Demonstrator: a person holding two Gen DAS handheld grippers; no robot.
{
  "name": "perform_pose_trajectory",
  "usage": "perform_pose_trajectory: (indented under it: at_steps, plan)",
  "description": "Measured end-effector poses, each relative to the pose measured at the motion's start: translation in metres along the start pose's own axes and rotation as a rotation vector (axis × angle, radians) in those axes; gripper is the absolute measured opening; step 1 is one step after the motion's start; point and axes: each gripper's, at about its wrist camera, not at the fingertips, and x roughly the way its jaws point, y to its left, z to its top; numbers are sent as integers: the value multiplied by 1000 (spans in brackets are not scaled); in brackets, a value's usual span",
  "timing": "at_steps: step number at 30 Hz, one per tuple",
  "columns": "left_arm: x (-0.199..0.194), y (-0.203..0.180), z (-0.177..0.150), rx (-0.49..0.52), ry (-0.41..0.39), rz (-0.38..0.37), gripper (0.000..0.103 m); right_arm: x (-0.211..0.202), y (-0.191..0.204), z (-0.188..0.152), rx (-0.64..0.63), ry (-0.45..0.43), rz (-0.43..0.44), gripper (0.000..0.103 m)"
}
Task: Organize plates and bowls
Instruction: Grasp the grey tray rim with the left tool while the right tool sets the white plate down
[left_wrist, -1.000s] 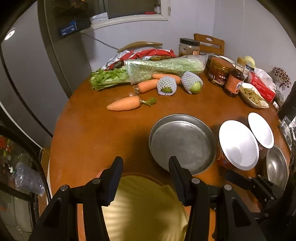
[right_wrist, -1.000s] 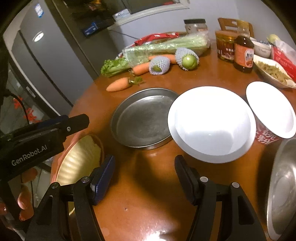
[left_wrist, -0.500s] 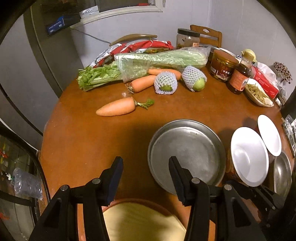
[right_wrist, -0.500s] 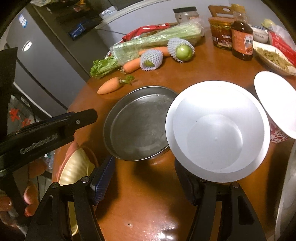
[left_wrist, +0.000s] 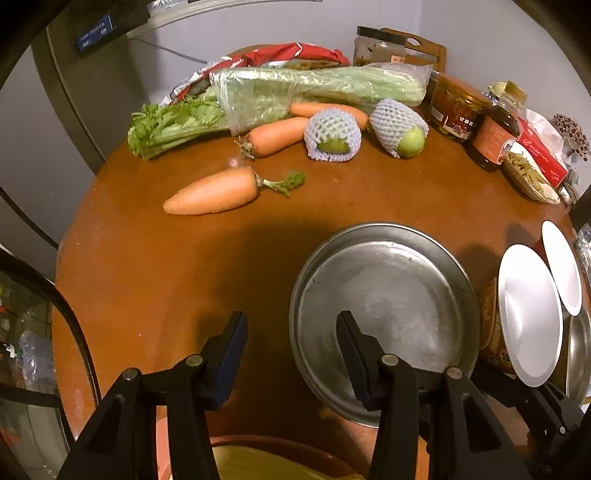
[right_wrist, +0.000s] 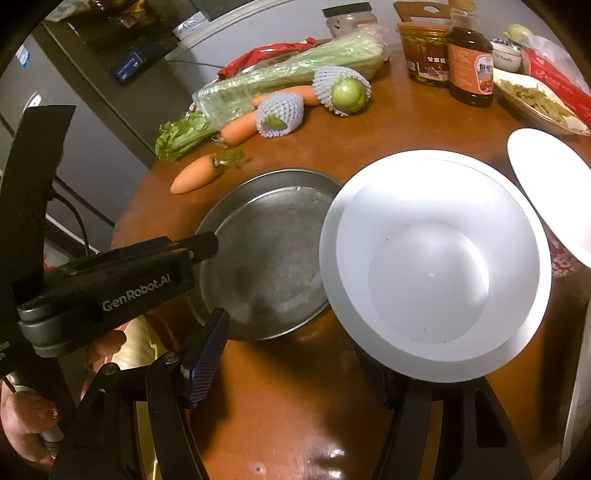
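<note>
A round steel pan (left_wrist: 384, 314) lies on the brown table; it also shows in the right wrist view (right_wrist: 266, 251). My left gripper (left_wrist: 291, 358) is open and empty, its right finger over the pan's near-left rim. A large white bowl (right_wrist: 432, 266) stands right of the pan, also in the left wrist view (left_wrist: 528, 314). My right gripper (right_wrist: 295, 350) is open, close before the bowl, whose rim hides the right finger. A second white bowl (right_wrist: 550, 188) stands further right. A yellow-lined bowl (left_wrist: 273, 461) lies under the left gripper.
Carrots (left_wrist: 214, 192), bagged celery (left_wrist: 280, 96) and two netted green fruits (left_wrist: 332, 136) lie at the table's far side. Jars and a sauce bottle (right_wrist: 469, 62) stand at the far right beside a dish of food (right_wrist: 535, 99). A steel bowl (left_wrist: 576, 354) sits at the right edge.
Both grippers moved forward. The yellow-lined bowl slid down out of the left view, and the pan came under the left gripper. The white bowl now looms close to the right gripper.
</note>
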Motion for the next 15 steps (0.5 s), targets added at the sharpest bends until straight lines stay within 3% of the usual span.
perform_pose_trajectory:
  at_steps: [4, 7, 15]
  plan:
    - [7, -2, -1, 14, 19, -11, 39, 3, 2, 3, -18, -15, 9, 69]
    - [14, -2, -1, 9, 40, -34, 23, 5, 4, 3, -47, -30, 4, 65]
    - [10, 5, -2, -1, 20, -35, 16, 5, 3, 5, -89, -69, -22, 51]
